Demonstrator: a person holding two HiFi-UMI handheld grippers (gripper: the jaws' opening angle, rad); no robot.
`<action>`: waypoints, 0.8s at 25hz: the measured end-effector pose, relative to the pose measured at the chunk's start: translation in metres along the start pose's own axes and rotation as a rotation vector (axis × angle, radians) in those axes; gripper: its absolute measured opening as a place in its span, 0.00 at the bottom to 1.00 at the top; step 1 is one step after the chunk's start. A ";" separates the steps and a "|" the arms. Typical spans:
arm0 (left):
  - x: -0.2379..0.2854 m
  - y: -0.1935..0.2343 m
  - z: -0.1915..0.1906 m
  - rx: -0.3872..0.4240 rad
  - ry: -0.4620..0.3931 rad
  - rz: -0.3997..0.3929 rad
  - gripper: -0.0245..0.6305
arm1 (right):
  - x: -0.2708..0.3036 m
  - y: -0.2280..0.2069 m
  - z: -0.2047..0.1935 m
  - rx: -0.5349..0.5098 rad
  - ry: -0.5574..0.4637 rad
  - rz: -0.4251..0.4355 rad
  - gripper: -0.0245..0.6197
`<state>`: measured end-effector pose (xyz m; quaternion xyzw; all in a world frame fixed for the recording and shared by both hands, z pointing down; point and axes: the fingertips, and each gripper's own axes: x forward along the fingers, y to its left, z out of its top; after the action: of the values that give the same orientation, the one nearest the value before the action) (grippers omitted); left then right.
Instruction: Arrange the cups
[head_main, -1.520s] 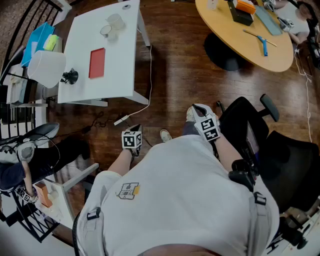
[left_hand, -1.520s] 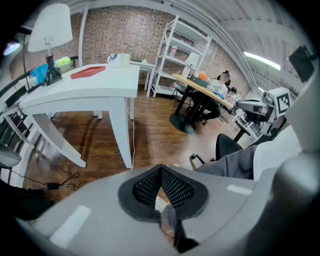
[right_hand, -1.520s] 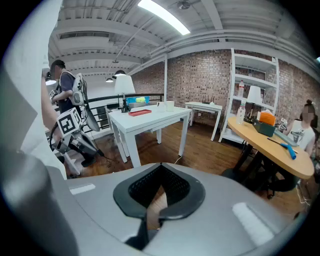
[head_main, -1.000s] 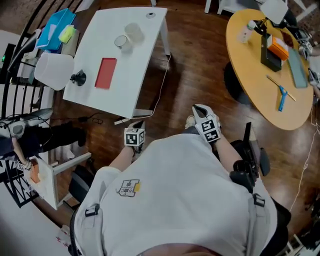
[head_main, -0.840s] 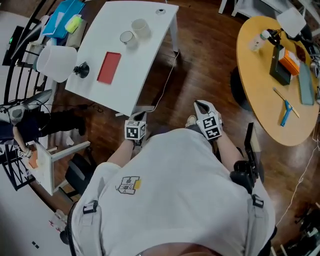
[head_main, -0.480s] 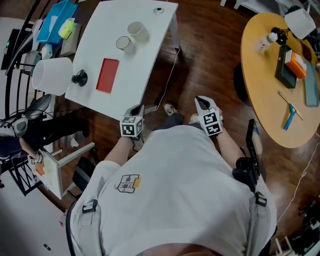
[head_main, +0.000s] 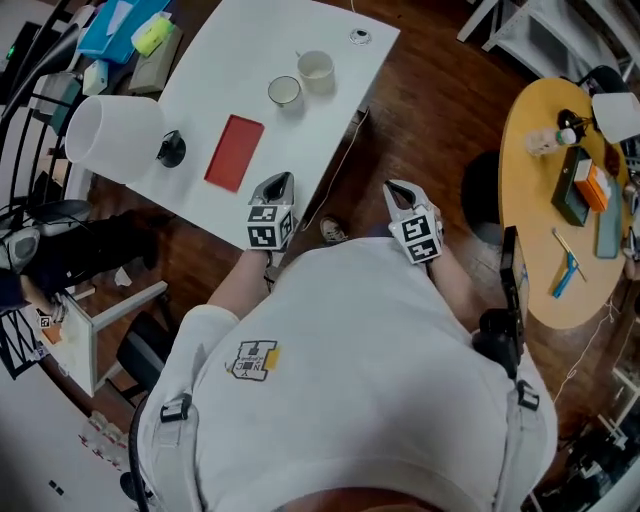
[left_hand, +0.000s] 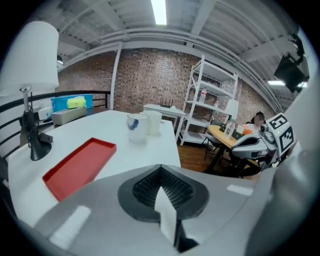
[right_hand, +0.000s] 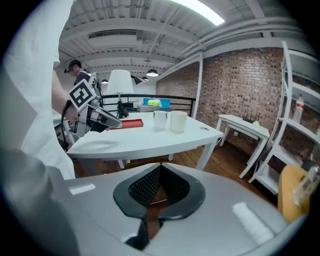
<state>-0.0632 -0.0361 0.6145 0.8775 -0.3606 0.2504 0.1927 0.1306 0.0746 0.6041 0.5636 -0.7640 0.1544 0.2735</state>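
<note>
Glass cup (head_main: 284, 91) and white cup (head_main: 316, 67) stand side by side at the far end of the white table (head_main: 215, 75). The left gripper (head_main: 278, 184), clenched and empty, is at the table's near edge and nearer the cups. The right gripper (head_main: 396, 189), also clenched and empty, is off the table.

Table (head_main: 230, 90) was white, smooth, matt. Floor (head_main: 430, 110): dk wood, glossy. Tray (head_main: 234, 152) looked red plastic, matt. Clear cup (head_main: 284, 91) looked glassy; opaque wht cup (head_main: 316, 68) smooth.

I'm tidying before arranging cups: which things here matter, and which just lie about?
Job: clear glass cup, opaque white cup, perhaps the flat red rectangular tray.
Lying about: white-shaded desk lamp, round wooden table.
</note>
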 end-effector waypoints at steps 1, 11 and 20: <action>0.000 0.005 0.003 -0.008 -0.020 0.019 0.04 | 0.008 0.001 0.009 -0.028 0.000 0.016 0.04; 0.023 0.064 0.053 -0.007 -0.169 0.243 0.04 | 0.123 0.007 0.095 -0.250 -0.004 0.244 0.04; 0.093 0.085 0.095 0.029 -0.206 0.314 0.25 | 0.191 -0.024 0.148 -0.443 -0.011 0.444 0.04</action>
<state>-0.0396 -0.1919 0.6051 0.8342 -0.5073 0.1913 0.1008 0.0765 -0.1621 0.5965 0.3104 -0.8851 0.0370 0.3449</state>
